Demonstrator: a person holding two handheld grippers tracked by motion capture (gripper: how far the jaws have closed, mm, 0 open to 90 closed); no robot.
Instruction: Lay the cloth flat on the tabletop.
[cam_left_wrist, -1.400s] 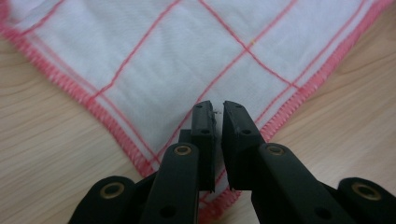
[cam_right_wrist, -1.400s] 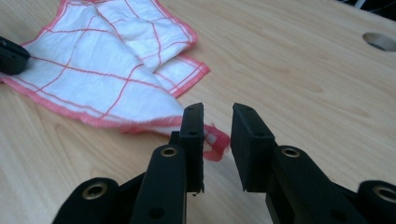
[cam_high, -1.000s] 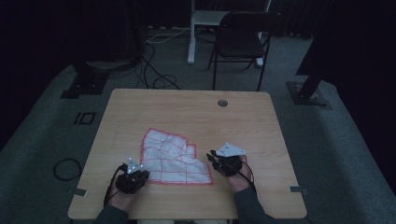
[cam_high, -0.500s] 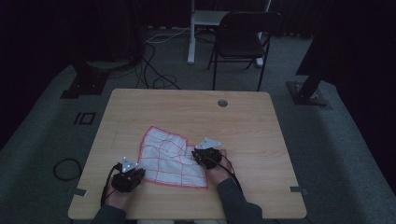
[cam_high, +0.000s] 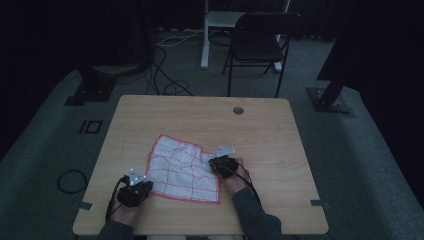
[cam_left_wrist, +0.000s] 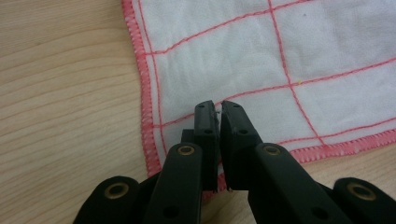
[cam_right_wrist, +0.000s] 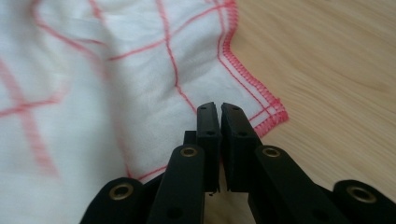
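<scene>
A wooden table carries a white cloth with red grid lines, lying near the person's edge, its far right part rumpled and the rest flat. The left gripper sits at the cloth's near left corner, jaws pressed together with cloth apparently pinched between them. The right gripper is at the cloth's right corner, jaws closed, seemingly on the hem, though the grip itself is hidden. If either pinch is shallow, a pull could slip the corner free and leave the cloth bunched.
</scene>
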